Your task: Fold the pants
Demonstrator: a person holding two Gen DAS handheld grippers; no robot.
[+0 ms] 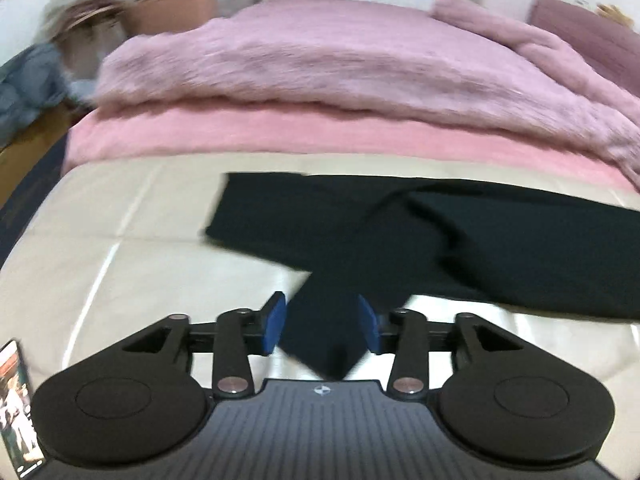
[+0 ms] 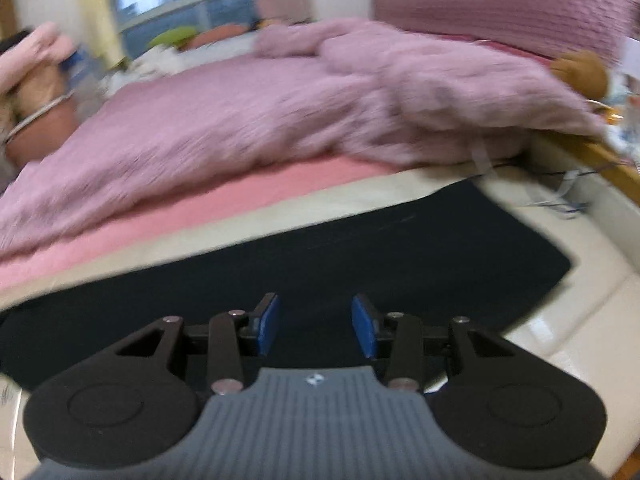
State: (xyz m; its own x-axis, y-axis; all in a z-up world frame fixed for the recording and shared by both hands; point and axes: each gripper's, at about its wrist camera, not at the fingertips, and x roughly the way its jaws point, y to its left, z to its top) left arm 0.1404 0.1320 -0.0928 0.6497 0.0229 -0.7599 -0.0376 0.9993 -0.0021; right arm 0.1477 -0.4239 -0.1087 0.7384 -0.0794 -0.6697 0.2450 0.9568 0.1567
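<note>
right wrist, pants (image 2: 360,248) blurred, edges cropped

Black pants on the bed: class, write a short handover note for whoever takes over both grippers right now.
Left gripper: open, a loose end of the black pants between its pads, not pinched.
Right gripper: open above the pants, holding nothing.
Pants: laid flat on the cream sheet, in front of the pink blanket.
Done: one part already lies folded over the rest.
Left: probably tuck in the loose end and fold again.
</note>
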